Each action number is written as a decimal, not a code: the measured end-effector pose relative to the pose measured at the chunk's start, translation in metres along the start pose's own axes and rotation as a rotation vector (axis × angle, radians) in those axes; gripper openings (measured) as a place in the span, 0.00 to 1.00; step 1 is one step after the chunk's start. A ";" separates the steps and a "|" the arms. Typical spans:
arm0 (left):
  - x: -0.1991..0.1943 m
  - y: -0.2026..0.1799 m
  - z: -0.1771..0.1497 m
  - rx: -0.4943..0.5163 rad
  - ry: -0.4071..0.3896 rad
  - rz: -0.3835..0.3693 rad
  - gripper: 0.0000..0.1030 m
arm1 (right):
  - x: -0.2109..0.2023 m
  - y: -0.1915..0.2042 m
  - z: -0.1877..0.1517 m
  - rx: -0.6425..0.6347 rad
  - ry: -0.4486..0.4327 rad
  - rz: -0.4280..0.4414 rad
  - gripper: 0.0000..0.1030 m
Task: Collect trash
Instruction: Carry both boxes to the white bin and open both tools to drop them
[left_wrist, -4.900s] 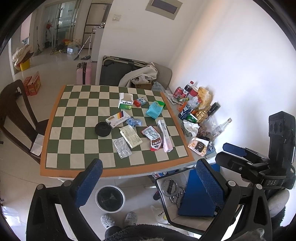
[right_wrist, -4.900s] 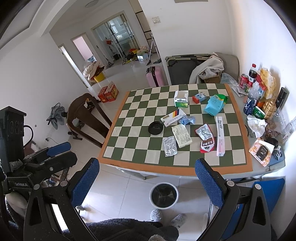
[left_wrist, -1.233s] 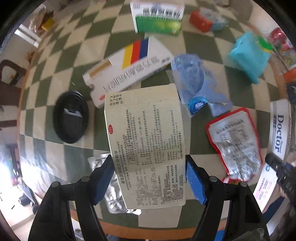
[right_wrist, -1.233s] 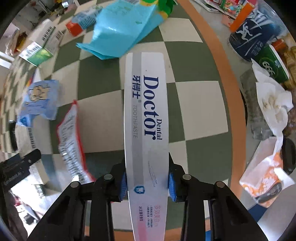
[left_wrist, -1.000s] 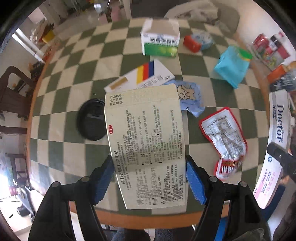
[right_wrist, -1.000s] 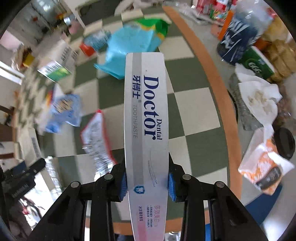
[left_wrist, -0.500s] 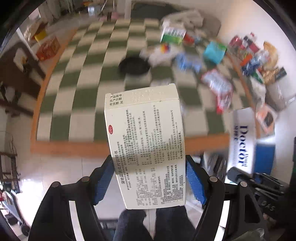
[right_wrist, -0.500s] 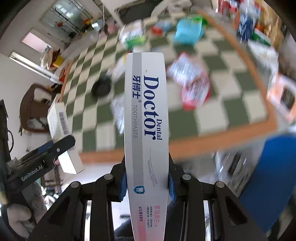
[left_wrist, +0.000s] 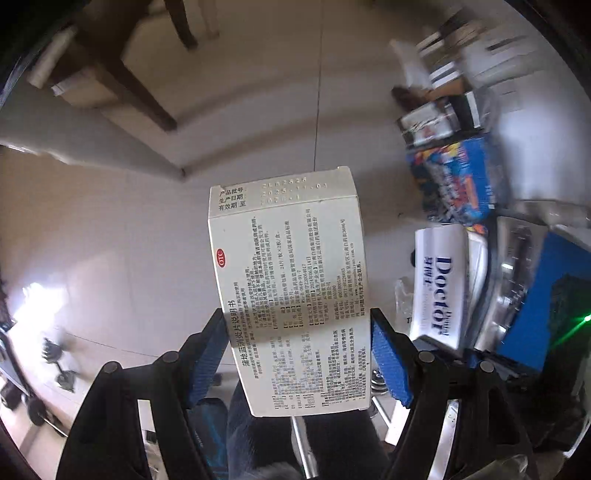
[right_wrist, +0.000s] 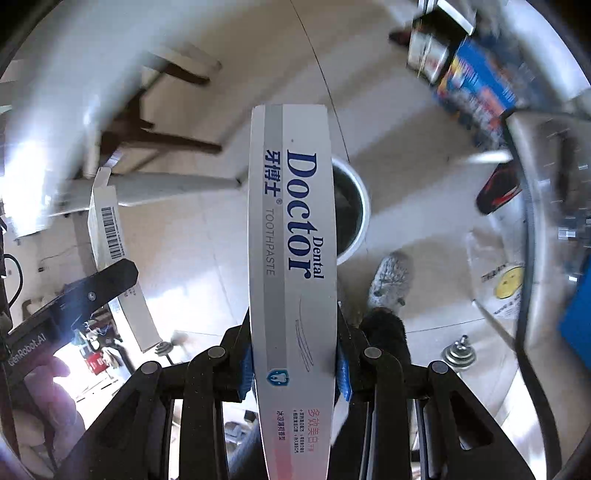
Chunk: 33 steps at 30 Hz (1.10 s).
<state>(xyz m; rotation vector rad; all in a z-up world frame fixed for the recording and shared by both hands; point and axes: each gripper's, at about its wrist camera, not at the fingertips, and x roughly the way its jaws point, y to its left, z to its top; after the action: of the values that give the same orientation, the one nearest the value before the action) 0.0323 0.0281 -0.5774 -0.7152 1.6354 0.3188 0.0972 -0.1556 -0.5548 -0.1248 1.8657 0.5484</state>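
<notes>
My left gripper (left_wrist: 297, 354) is shut on a cream medicine box (left_wrist: 291, 280) printed with small text, held over the tiled floor. My right gripper (right_wrist: 295, 365) is shut on a long white "Doctor Dental" toothpaste box (right_wrist: 293, 258). The white round trash bin (right_wrist: 352, 206) stands on the floor behind the toothpaste box, which hides most of it. The toothpaste box also shows at the right of the left wrist view (left_wrist: 439, 288). The medicine box also shows at the left of the right wrist view (right_wrist: 114, 251).
A dark wooden chair (left_wrist: 122, 74) stands on the floor at upper left. A blue printed box (left_wrist: 454, 181) and other clutter lie at the right. A grey slipper (right_wrist: 389, 280) is beside the bin. A metal shelf (right_wrist: 546, 206) is at the far right.
Both grippers have swung down from the checkered table to the floor, each still holding its box. The table is out of view and the trash bin now shows under the right gripper.
</notes>
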 end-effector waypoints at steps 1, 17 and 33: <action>0.025 0.003 0.007 0.001 0.018 -0.004 0.70 | 0.025 -0.006 0.008 0.001 0.021 0.007 0.35; 0.106 0.037 0.016 0.004 -0.062 0.191 1.00 | 0.190 -0.052 0.067 -0.057 0.031 -0.199 1.00; 0.039 0.032 -0.024 -0.023 -0.128 0.206 1.00 | 0.092 -0.008 0.038 -0.097 -0.130 -0.339 1.00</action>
<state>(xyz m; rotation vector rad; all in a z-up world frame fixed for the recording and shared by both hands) -0.0081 0.0282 -0.6163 -0.5330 1.5880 0.5219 0.0995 -0.1300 -0.6509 -0.4505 1.6463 0.4002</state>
